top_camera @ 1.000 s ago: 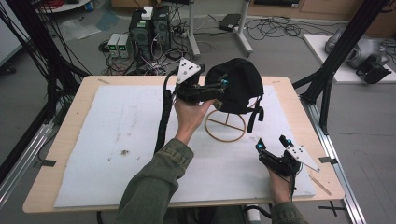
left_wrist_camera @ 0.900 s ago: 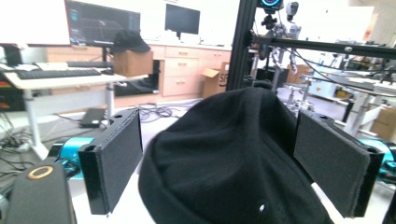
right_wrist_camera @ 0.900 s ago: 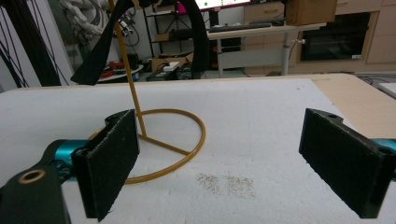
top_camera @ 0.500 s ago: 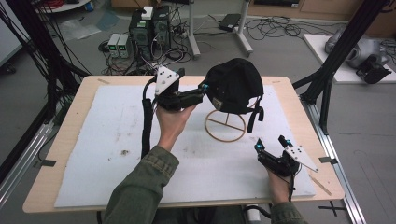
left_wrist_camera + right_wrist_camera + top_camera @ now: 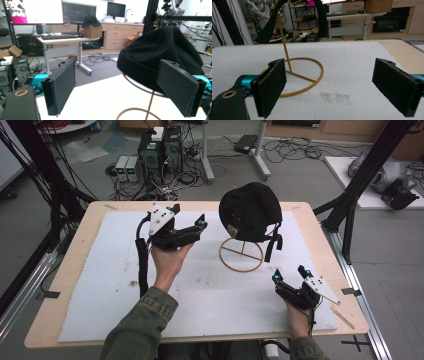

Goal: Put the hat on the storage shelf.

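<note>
Now | soft black cap [image 5: 250, 212] | thin brass-coloured, probably wire stand [image 5: 241, 255], round base

I see a plain black cap [image 5: 250, 217] on a yellow-gold wire stand [image 5: 241, 255], with a small pale label at the cap's lower edge. The tabletop [image 5: 320, 245] is light wood, covered by a white mat [image 5: 105, 270] flecked with a few brown specks. My left hand-held gripper [image 5: 200, 227] is black with a pale grey plate and teal accents near the tips. My right hand-held gripper [image 5: 289, 276] has the same black, grey and teal colouring. My sleeve [image 5: 137, 330] is olive green. The floor [image 5: 310, 175] beyond is grey.
</note>
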Tool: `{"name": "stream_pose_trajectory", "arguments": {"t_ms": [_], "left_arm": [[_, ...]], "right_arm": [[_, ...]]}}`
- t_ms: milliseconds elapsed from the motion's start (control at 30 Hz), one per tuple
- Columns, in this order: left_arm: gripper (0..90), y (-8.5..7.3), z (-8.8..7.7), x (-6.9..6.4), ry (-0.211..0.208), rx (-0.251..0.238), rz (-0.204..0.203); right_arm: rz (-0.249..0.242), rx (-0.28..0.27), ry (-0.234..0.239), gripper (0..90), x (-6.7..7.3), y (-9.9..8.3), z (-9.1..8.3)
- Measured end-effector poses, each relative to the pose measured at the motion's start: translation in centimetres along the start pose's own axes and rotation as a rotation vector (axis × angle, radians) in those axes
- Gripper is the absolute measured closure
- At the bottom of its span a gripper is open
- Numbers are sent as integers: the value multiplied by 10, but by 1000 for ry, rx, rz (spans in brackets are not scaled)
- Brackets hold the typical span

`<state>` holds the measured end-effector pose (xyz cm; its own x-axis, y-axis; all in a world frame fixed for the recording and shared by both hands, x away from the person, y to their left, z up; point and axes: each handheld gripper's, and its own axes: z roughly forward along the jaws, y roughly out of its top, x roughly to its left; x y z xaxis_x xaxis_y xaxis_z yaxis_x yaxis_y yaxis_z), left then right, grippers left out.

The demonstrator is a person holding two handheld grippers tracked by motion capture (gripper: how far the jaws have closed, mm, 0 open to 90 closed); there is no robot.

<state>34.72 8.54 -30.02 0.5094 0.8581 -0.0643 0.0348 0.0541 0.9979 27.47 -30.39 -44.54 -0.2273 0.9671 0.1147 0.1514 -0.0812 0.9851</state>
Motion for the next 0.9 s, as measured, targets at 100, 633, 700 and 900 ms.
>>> {"name": "stream_pose_trajectory", "arguments": {"t_ms": [100, 633, 700, 900], "left_arm": [[157, -5, -6, 5, 14, 7, -4], [136, -25, -42, 37, 92, 11, 6], [136, -30, -48, 40, 105, 11, 8], [136, -44, -64, 50, 157, -3, 9]], "right_arm": [[3, 3, 0, 114, 0, 0, 0], [4, 7, -6, 114, -1, -1, 0], [-11, 12, 0, 114, 0, -2, 0], [-16, 12, 1, 114, 1, -2, 1]]}}
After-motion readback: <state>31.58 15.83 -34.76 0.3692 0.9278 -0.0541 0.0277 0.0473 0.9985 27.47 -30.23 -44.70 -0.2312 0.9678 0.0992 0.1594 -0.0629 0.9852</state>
